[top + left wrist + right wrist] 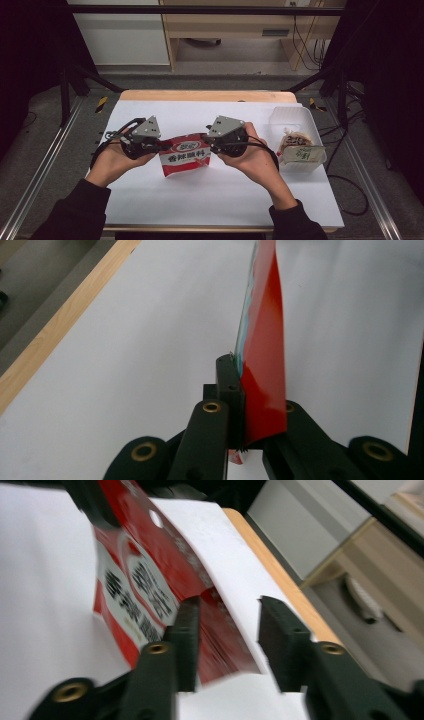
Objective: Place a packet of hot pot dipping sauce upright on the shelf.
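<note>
A clear tray (pixel 296 117) holding two packets (pixel 299 148) sits at the white table's (pixel 220 200) right edge.

Glossy red plastic-film seasoning packet (pixel 186 156), smooth and reflective. Matt black plastic jaws with brass-coloured rivets. Matt white paper-like sheet (pixel 210 195) over a pale wood surface (pixel 200 95). At 3 o'clock, a translucent plastic tray (pixel 292 116).

Left claw (pixel 159 145) clamped tight, right claw (pixel 206 141) with jaws parted, both facing inward, hands side by side
</note>
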The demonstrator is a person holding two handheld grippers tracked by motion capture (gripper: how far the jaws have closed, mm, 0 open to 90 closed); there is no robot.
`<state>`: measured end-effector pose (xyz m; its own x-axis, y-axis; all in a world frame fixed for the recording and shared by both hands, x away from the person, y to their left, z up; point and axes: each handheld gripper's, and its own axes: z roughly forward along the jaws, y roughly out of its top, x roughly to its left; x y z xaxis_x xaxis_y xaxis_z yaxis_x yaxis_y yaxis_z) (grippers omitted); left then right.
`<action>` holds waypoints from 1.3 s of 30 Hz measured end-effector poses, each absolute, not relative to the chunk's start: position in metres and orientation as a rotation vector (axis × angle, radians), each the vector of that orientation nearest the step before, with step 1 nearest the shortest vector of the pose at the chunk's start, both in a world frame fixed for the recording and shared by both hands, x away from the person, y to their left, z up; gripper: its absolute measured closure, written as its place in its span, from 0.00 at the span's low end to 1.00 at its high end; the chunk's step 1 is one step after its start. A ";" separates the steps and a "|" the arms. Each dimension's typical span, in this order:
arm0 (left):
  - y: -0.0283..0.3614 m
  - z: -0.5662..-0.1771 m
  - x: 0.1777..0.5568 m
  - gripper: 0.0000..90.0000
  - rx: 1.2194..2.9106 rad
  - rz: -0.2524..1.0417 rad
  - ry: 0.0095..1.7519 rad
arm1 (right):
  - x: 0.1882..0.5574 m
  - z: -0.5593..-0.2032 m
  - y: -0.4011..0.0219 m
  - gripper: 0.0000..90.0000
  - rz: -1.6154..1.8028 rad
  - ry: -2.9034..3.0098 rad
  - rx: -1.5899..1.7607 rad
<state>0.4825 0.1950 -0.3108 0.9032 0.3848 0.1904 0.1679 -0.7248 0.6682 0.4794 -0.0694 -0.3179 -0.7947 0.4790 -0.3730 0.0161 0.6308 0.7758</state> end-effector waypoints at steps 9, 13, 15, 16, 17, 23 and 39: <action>0.202 -0.296 0.482 0.99 2.381 0.439 0.370 | 0.487 -0.302 -0.073 0.35 0.913 2.407 0.346; 0.202 -0.293 0.479 0.99 2.388 0.430 0.342 | 0.494 -0.299 -0.070 0.27 0.874 2.480 0.329; 0.201 -0.293 0.478 0.99 2.398 0.429 0.325 | 0.495 -0.297 -0.068 0.27 0.869 2.511 0.300; 0.200 -0.293 0.478 0.99 2.404 0.431 0.321 | 0.496 -0.297 -0.067 0.27 0.870 2.520 0.293; 0.200 -0.293 0.477 0.99 2.411 0.426 0.313 | 0.496 -0.296 -0.066 0.27 0.871 2.527 0.282; 0.197 -0.295 0.477 0.99 2.416 0.422 0.299 | 0.497 -0.295 -0.058 0.34 0.854 2.578 0.229; 0.193 -0.295 0.474 0.99 2.425 0.407 0.258 | 0.500 -0.305 -0.039 0.66 0.748 2.660 0.131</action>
<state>0.4740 0.1931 -0.2952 0.9321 0.2850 0.2234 0.0807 -0.7650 0.6389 0.5001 -0.0391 -0.3055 -0.9260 0.1869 -0.3279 -0.0114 0.8546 0.5192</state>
